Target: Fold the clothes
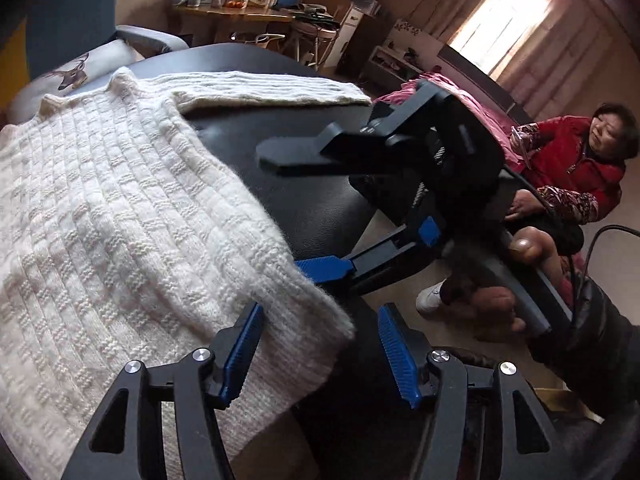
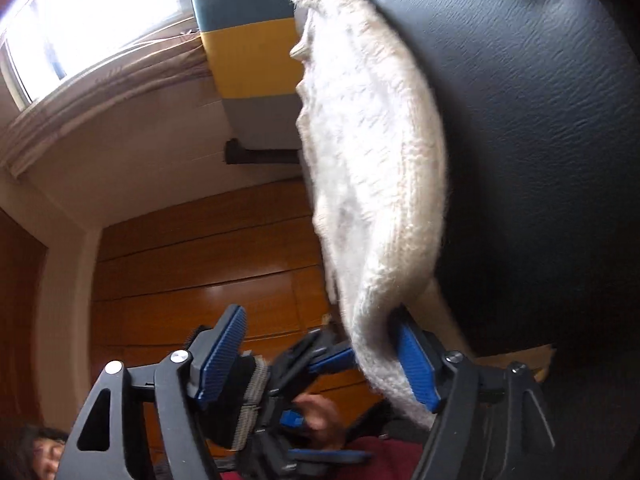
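Note:
A cream knit sweater point(image 1: 120, 208) lies spread on a black leather-look table point(image 1: 320, 200), one sleeve point(image 1: 260, 88) stretched toward the far side. Its near hem corner hangs over the table edge between the blue pads of my open left gripper point(image 1: 320, 352). My right gripper point(image 1: 298, 212) hovers open just to the right of the sweater's side edge. In the right wrist view the sweater point(image 2: 372, 160) is seen edge-on against the table point(image 2: 540, 160), its hem resting on one pad of my open right gripper point(image 2: 320, 356). Behind it a hand point(image 2: 320, 416) holds the left gripper point(image 2: 304, 360).
A person in a red jacket point(image 1: 572, 168) sits close on the right, beside a pink-covered bed. A blue chair point(image 1: 72, 20) with a deer cushion point(image 1: 76, 74) stands beyond the table. A cluttered wooden table point(image 1: 240, 16) is at the back. The near table edge is right at my fingers.

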`<state>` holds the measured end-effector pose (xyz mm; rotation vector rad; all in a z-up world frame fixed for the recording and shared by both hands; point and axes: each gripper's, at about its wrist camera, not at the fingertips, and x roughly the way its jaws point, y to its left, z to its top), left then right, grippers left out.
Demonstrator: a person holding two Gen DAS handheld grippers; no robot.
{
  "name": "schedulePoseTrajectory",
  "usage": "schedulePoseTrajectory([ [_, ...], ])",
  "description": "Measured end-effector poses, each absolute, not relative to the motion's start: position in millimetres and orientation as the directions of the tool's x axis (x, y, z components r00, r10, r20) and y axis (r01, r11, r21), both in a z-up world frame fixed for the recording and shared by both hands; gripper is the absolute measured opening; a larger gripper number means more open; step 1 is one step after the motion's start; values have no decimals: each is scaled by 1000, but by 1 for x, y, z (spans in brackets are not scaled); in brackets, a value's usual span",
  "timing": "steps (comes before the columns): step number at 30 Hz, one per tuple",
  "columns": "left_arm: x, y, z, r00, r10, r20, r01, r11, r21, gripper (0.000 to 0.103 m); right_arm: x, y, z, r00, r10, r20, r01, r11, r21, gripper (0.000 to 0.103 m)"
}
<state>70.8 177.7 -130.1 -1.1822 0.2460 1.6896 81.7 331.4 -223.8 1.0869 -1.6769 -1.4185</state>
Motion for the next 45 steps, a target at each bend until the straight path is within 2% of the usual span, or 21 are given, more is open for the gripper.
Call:
schedulePoseTrajectory([
  [3, 66, 182, -137, -50, 568, -822, -792, -524, -314, 68, 79, 319, -216, -386, -921, 50, -140, 112, 984, 78],
  [7, 55, 179, -149, -54, 543, -838, -738, -587, -333, 66, 75, 305, -212, -366, -929, 56, -128, 110, 986, 78],
  [9, 49, 174, -152, -87, 535, -840, -713, -623, -323, 24, 74, 304, -210, -379, -924, 56, -115, 108, 987, 78],
  [12, 31, 156, -148, -52, 593, -804, -648, -632, -424, 19, 77, 312, -200, -430, -902, 40, -72, 78, 994, 78],
  [16, 0, 119, -109, -41, 722, -690, -571, -584, -577, 18, 99, 334, -176, -559, -803, -208, 3, -253, 968, 78],
  [18, -14, 102, -79, -56, 776, -628, -561, -545, -623, 18, 105, 336, -166, -573, -711, -407, -23, -483, 875, 78],
  [21, -27, 87, -39, -85, 815, -574, -585, -507, -633, 18, 102, 316, -158, -575, -657, -488, -5, -593, 805, 70],
  [26, -34, 80, -5, -99, 822, -561, -637, -486, -598, 18, 73, 278, -153, -563, -624, -541, 5, -657, 754, 69],
  [29, -33, 86, -3, -81, 818, -569, -654, -475, -589, 18, 48, 261, -159, -525, -666, -530, 9, -627, 779, 69],
  [31, -30, 91, -3, -61, 820, -569, -662, -460, -592, 18, 27, 223, -164, -456, -755, -471, 54, -552, 832, 69],
  [35, -21, 105, -7, -16, 829, -558, -680, -418, -602, 18, 28, 160, -171, -271, -952, -140, 159, -188, 969, 69],
  [39, -18, 122, -19, 35, 826, -563, -678, -395, -620, 19, 55, 147, -191, -186, -982, -39, 58, -50, 997, 69],
  [41, -19, 132, -36, 75, 815, -575, -659, -392, -642, 20, 75, 161, -197, -198, -964, -176, 14, -182, 983, 69],
  [44, -17, 146, -64, 133, 795, -592, -630, -393, -670, 21, 112, 198, -204, -200, -880, -432, -79, -425, 902, 69],
  [45, -14, 150, -74, 156, 788, -596, -619, -392, -680, 25, 125, 214, -206, -194, -853, -484, -113, -471, 875, 70],
])
